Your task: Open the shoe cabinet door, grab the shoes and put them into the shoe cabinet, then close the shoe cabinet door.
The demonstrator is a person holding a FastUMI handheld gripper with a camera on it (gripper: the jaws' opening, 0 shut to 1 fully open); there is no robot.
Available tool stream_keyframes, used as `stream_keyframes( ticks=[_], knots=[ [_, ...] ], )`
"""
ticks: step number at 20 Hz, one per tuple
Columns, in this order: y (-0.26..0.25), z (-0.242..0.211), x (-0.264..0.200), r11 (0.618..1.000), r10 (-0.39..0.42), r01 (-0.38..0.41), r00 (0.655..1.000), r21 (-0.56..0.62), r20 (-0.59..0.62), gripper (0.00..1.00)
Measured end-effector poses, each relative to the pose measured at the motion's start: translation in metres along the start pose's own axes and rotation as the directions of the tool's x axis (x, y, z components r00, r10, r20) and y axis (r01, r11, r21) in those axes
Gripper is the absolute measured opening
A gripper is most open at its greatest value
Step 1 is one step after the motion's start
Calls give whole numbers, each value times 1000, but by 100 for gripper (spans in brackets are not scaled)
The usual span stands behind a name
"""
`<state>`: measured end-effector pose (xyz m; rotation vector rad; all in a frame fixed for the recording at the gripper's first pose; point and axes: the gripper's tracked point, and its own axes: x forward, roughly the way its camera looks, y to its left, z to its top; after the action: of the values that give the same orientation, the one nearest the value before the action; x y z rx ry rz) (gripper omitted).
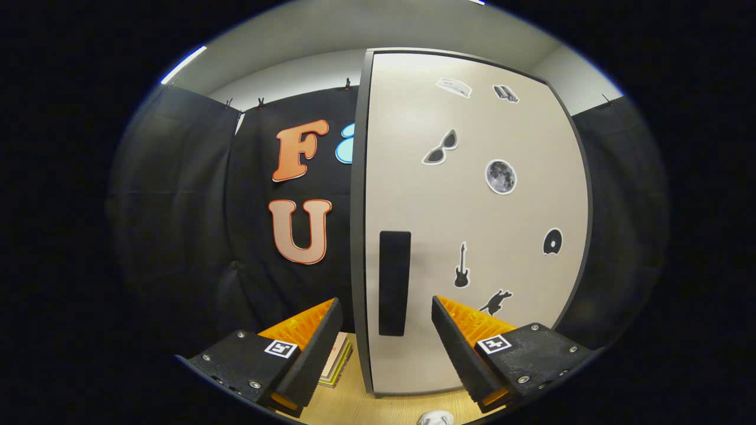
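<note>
Gripper view: my claw point(387, 321) is spread wide, straddling the tall black handle point(394, 283) on the pale beige cabinet door point(472, 236) just ahead. The handle looks rigid; I'd pinch its middle.

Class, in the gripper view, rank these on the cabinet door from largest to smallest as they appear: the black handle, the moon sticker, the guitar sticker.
1. Black handle, between the open hand-held gripper fingers.
2. Moon sticker.
3. Guitar sticker, taller than the moon but much slimmer.

Black cloth point(177, 206) hangs as the booth's wall; above it a pale wall point(295, 77), below it a wooden floor point(354, 404).
</note>
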<state>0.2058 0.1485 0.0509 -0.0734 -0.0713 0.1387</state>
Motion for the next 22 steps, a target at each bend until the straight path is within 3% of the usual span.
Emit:
stream_keyframes(
  ticks=[4, 7, 8, 11, 22],
  knots=[
    [-1, -4, 26, 999, -22, 22, 1000, 23, -15, 92],
    [-7, -9, 38, 998, -35, 36, 999, 41, -23, 82],
    [-11, -12, 40, 997, -50, 52, 998, 56, -33, 77],
    [-8, -11, 43, 995, -44, 47, 999, 83, -31, 38],
    [-5, -7, 15, 996, 9, -5, 999, 88, -39, 25]
  ],
)
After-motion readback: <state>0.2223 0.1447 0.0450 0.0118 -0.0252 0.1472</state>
